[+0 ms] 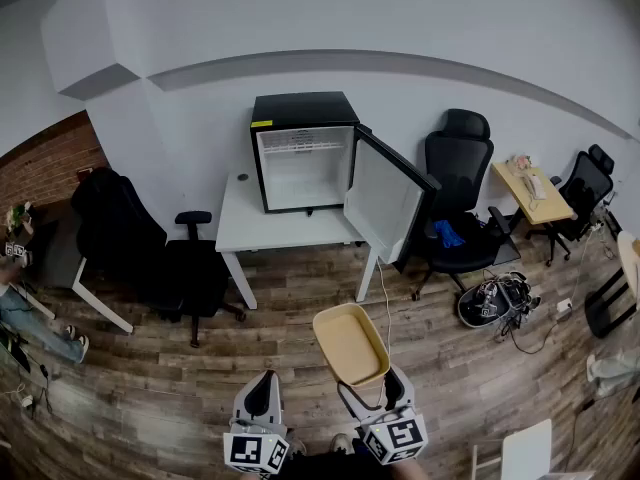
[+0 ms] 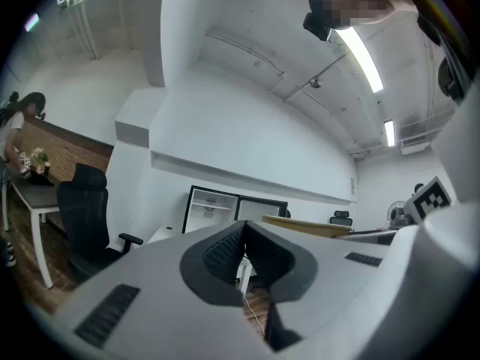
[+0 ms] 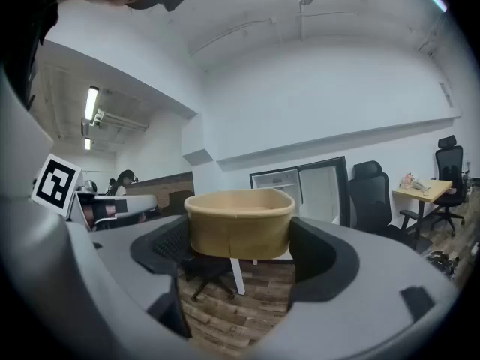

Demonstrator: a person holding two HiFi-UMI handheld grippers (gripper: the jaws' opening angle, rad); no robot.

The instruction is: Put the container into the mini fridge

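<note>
Above the wood floor (image 1: 150, 368), short of the desk (image 1: 250, 228): tan container (image 1: 350, 343) clamped in right gripper (image 1: 372, 383), well apart from the open mini fridge (image 1: 300, 118). Head view only: oval mouth up, long axis running away toward fridge. Right gripper view only: jaws pressed on both side walls. Left gripper (image 2: 244, 257) closed, empty.

Both grippers sit low in the head view, side by side, near each other and pointing forward. The left gripper (image 1: 264, 383) has its jaws pressed together, the dark pads meeting at their tips. The right gripper (image 1: 372, 386) reaches slightly further ahead, and its jaws clamp the two sides of a tan container (image 1: 350, 343), holding it upright with the open top up.
</note>
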